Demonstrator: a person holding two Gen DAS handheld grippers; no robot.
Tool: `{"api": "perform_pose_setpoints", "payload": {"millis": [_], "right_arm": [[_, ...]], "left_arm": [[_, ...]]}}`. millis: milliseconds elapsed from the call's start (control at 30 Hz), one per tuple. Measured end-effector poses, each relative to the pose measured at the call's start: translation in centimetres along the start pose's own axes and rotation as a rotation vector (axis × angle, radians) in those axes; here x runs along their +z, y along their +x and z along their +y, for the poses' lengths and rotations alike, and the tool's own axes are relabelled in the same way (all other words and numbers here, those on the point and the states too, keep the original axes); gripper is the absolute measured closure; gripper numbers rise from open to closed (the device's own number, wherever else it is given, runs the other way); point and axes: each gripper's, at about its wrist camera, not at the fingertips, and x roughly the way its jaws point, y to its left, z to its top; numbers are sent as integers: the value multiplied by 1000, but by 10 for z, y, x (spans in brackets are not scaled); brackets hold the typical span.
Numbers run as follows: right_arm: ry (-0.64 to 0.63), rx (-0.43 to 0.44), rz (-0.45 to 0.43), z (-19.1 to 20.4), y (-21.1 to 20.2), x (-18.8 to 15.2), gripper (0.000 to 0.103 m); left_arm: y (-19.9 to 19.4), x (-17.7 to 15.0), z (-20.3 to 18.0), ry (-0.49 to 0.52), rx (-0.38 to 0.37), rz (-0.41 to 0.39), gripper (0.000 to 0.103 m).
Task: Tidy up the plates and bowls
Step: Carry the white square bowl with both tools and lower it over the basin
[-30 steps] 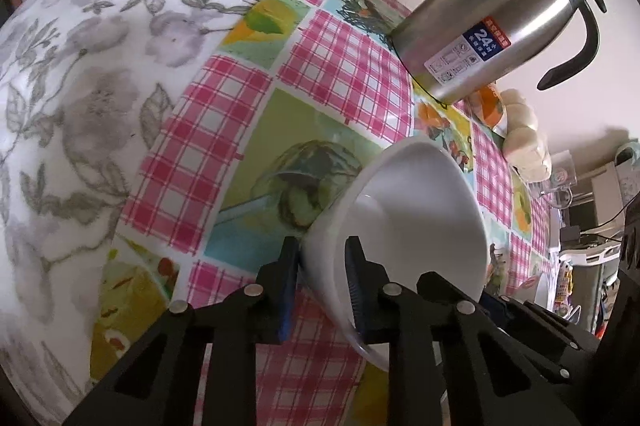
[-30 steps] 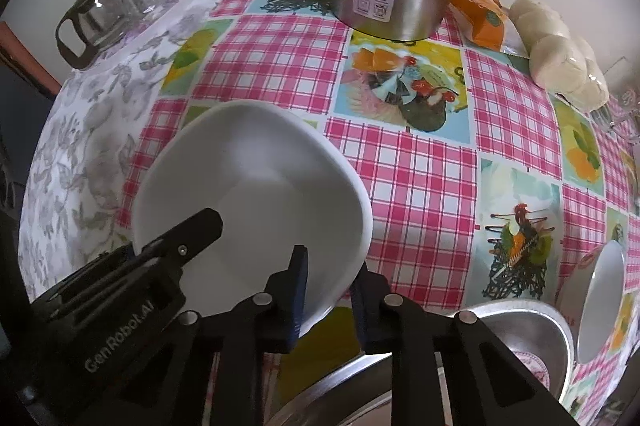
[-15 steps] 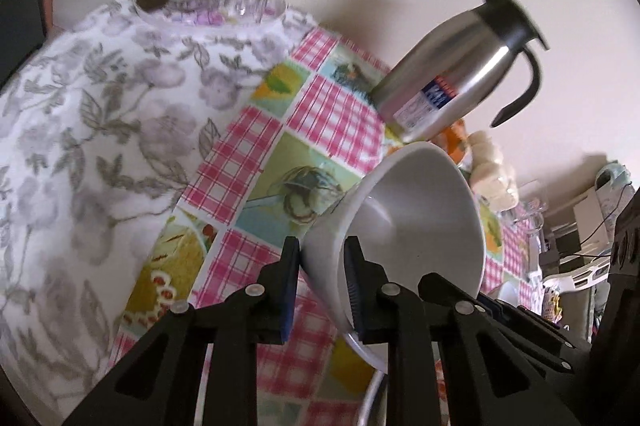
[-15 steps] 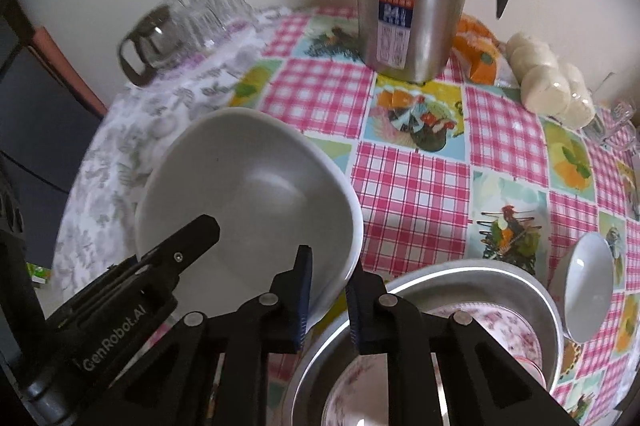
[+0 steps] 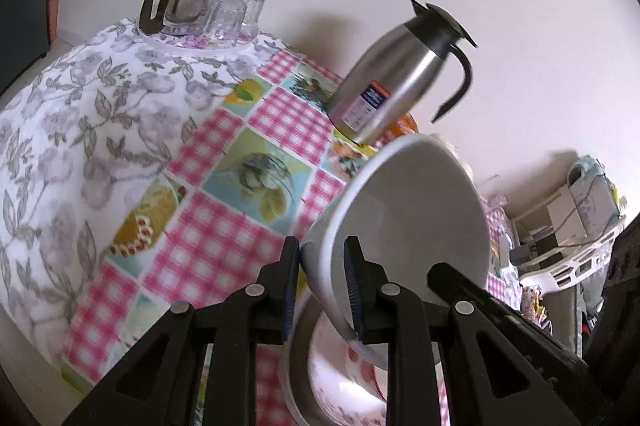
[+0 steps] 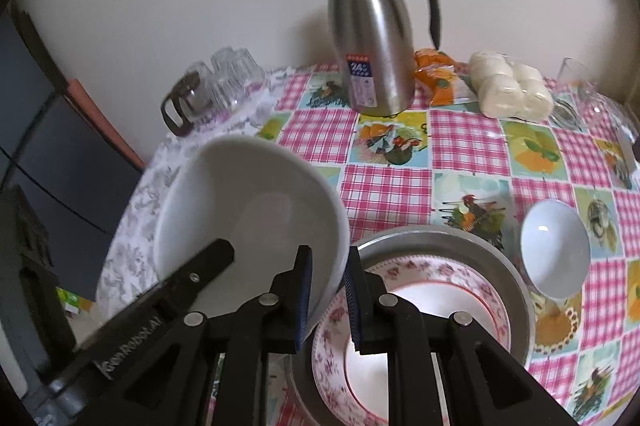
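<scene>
Both grippers hold one large white bowl [image 6: 248,210] in the air above the table. My right gripper [image 6: 326,296] is shut on its right rim. My left gripper [image 5: 322,284] is shut on its left rim, and the bowl [image 5: 408,218] tilts to the right in that view. Below and to the right sits a metal basin [image 6: 500,262] with a floral-rimmed plate [image 6: 448,290] inside it. The basin [image 5: 298,366] also shows under the bowl in the left wrist view. A small white bowl [image 6: 554,250] rests on the cloth beside the basin.
A steel thermos jug [image 6: 372,38] stands at the back of the checked tablecloth [image 6: 464,142]. A glass pot and upturned glasses [image 6: 216,82] stand at the back left. Orange snack bags [image 6: 436,76] and white buns [image 6: 508,88] lie at the back right.
Both grippers have risen with the large white bowl, lifting it off the table and carrying it towards the basin. The table now looks farther away in both views.
</scene>
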Motion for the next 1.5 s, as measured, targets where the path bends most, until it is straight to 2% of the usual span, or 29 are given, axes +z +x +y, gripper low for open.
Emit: {"api": "perform_pose_setpoints", "payload": {"millis": [333, 633, 1133, 1500], "right_arm": [[8, -22, -104, -28, -35, -39, 85], [112, 40, -154, -63, -41, -62, 85], [162, 52, -155, -85, -39, -71, 85], [191, 61, -166, -105, -47, -72, 85]], "left_arm": [[4, -39, -27, 59, -13, 11, 80], [3, -51, -49, 139, 4, 4, 80], [7, -62, -67, 199, 34, -9, 80], [9, -69, -89, 255, 0, -7, 80]]}}
